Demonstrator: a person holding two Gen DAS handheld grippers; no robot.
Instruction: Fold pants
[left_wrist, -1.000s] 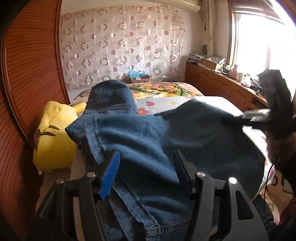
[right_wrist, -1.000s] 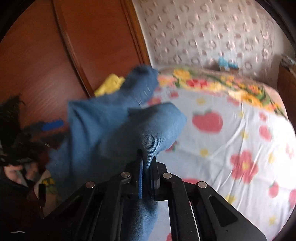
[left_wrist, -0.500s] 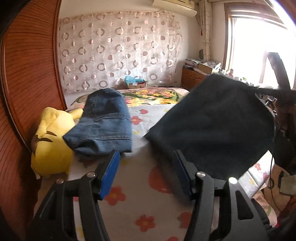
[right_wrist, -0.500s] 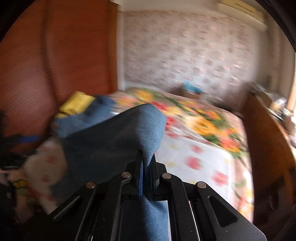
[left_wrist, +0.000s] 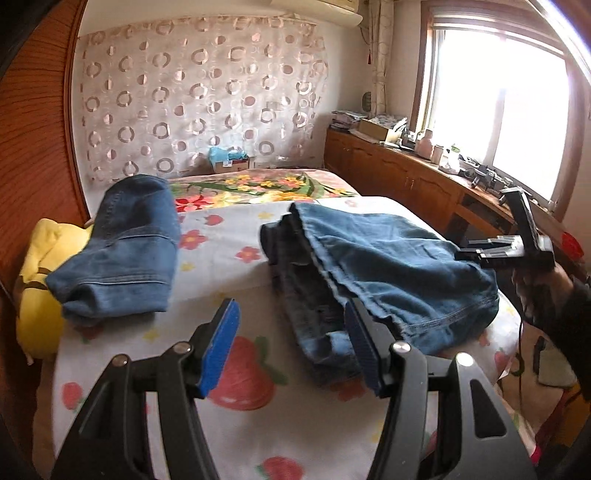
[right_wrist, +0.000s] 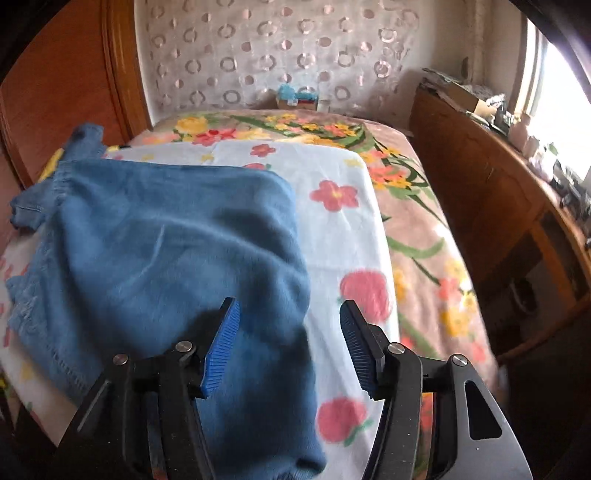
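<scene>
Pants (left_wrist: 388, 266), blue denim, are lying loosely folded over on the right half of the flowered bedsheet (left_wrist: 229, 229), one layer draped across another with hems and seams showing along the near edge. In the right wrist view the same pants (right_wrist: 159, 251) are spreading from the left of the picture down to the near edge of the bed.

Your right gripper (right_wrist: 290, 345) has just been opening; its blue pads are now standing apart with a corner of the denim lying below and between them, and nothing is pressing on the cloth. From the left wrist view that gripper (left_wrist: 476, 253) is hovering at the far right edge of the pants. Your left gripper (left_wrist: 291, 347) is also standing open and empty, its right finger just over the near hem.

Judging by the folds, the denim is behaving as thick, soft, fairly heavy cloth: it is likely to sag and drag when lifted, and stacked layers may slip apart. The stitched hem or the waistband looks like the firmest place to pinch.

Further left, a second folded pair of jeans (left_wrist: 122, 258) is resting partly on a yellow plush toy (left_wrist: 37, 288). A patterned curtain (left_wrist: 199, 96) is hanging behind the bed.
</scene>
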